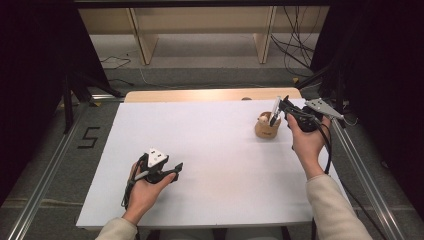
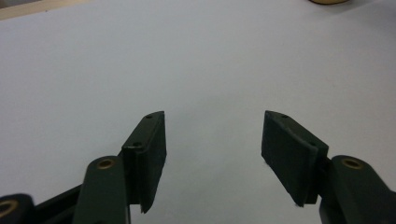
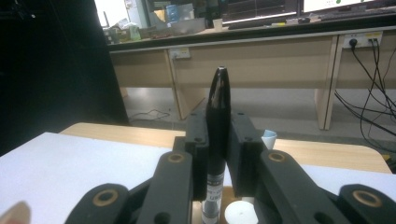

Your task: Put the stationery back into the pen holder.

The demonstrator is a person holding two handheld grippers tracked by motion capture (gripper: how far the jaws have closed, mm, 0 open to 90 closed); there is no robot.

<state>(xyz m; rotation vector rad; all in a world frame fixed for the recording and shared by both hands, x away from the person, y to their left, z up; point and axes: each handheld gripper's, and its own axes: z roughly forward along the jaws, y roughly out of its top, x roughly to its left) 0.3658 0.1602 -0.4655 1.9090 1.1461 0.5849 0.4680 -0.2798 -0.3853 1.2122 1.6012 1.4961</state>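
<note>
My right gripper (image 1: 283,107) is at the table's far right, shut on an upright marker (image 1: 274,111) with a black cap and pale barrel. The marker's lower end stands in or just above a small wooden cup (image 1: 267,127). In the right gripper view the marker (image 3: 217,135) is pinched between the two pads (image 3: 198,140), and a white round top (image 3: 241,213) shows below. My left gripper (image 1: 172,170) rests in the person's hand near the front left, open with nothing between its jaws. Its pads (image 2: 148,149) stand apart over the bare white table (image 2: 196,60).
The white board (image 1: 200,150) covers a wooden table top (image 1: 210,95). Metal rails (image 1: 45,175) run along both sides, with a "5" marked on the floor at the left. Cables (image 1: 295,45) and wooden desk legs stand beyond the table.
</note>
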